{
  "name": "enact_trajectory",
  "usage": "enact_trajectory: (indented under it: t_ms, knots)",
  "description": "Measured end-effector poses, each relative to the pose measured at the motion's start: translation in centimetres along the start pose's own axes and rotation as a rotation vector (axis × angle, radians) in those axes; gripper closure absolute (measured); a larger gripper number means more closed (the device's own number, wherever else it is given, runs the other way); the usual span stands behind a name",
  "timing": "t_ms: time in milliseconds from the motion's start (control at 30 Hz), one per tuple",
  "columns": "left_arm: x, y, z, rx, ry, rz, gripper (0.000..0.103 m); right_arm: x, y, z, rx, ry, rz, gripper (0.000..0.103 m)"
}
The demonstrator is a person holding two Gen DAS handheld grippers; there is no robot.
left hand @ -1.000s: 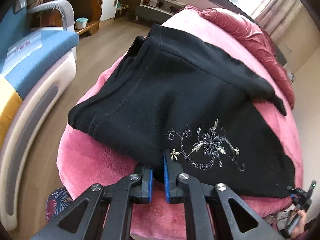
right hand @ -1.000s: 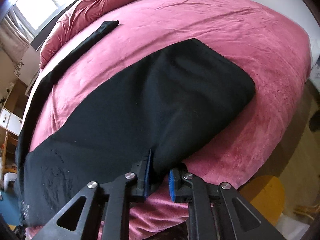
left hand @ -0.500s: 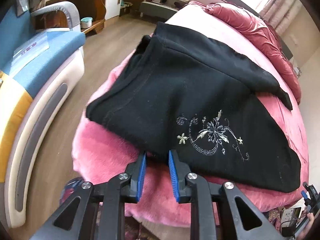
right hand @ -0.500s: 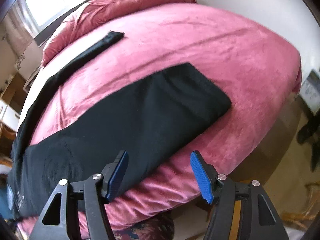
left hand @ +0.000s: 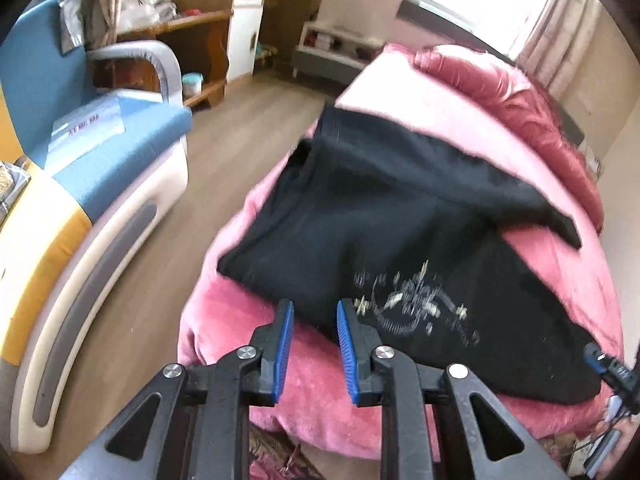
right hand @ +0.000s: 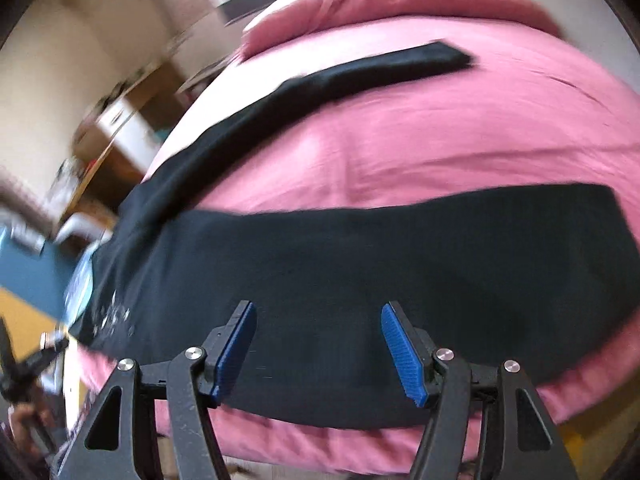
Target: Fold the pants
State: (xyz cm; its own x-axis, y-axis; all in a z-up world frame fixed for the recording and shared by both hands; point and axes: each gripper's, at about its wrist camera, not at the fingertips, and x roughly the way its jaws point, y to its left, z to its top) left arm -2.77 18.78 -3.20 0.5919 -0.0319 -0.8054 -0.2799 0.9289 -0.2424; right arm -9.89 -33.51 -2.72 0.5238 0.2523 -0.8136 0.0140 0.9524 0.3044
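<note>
Black pants with pale floral embroidery lie spread on a pink bed. One leg stretches toward the far side, the other leg lies along the near edge. My left gripper is open and empty, its blue pads just short of the pants' near edge by the waist. My right gripper is wide open and empty, hovering over the near leg. The other gripper shows at the right edge of the left wrist view.
A blue, white and yellow sofa stands left of the bed across a strip of wooden floor. Shelves and a white cabinet line the far wall. A crumpled red quilt lies at the bed's head.
Both grippers let go of the pants and opened. The left pulled back from the waist edge; the right swung left to face the near leg. The pants stay flat.
</note>
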Motion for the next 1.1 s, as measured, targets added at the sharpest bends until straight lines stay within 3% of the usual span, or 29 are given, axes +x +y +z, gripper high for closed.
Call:
enact_trajectory:
  t_ms: [133, 333, 400, 533, 733, 900, 1100]
  knots:
    - [0.9, -0.2, 1.5, 0.001, 0.0, -0.021, 0.08, 2.9, 1.4, -0.1, -0.042, 0.071, 0.026, 0.037]
    - [6.5, -0.9, 2.8, 0.064, 0.129, 0.047, 0.08, 5.9, 0.5, 0.0, -0.027, 0.157, -0.054, 0.037]
    - [7.9, -0.7, 2.9, 0.075, 0.151, 0.089, 0.08, 6.4, -0.2, -0.2, 0.003, 0.161, -0.04, 0.037]
    - [9.0, 0.2, 3.9, 0.037, 0.148, 0.094, 0.08, 5.7, -0.3, 0.5, 0.006, 0.14, -0.02, 0.037]
    - [7.5, -1.4, 6.7, 0.084, 0.067, 0.048, 0.079, 5.4, 0.9, 2.9, -0.017, 0.092, 0.038, 0.034]
    - [8.2, -3.4, 9.2, 0.131, 0.079, -0.006, 0.077, 6.9, 2.6, 6.0, -0.028, 0.08, 0.072, 0.034]
    - [9.9, -4.6, 13.4, 0.113, 0.093, -0.077, 0.076, 9.0, 5.0, 12.1, -0.074, 0.06, 0.091, 0.034]
